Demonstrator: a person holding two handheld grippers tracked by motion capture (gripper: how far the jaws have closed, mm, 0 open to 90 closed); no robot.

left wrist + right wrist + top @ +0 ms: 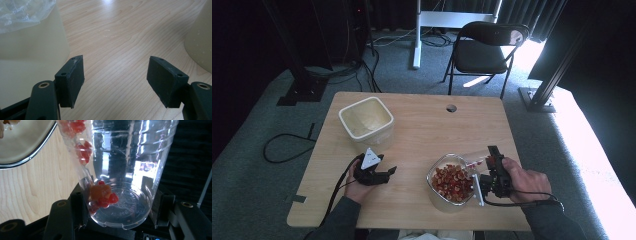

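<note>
Now | R claw (486,172) pinching tipped cup (474,159) at bowl (438,200) rim | L claw (379,172) spread, free table (422,130) ahead

A light wooden bench (412,150) with a round cable hole (451,108) near its far edge stands on grey carpet (257,170). Beyond it, at the far right, sits a black folding chair (484,50), with a white stand leg (417,35) to its left. Black curtains (312,25) close off the far side. Dark metal posts (297,70) rise at the far left and right. Black cables (287,145) trail over the floor at the left. Bright daylight falls along the right side of the carpet (592,150).
</note>
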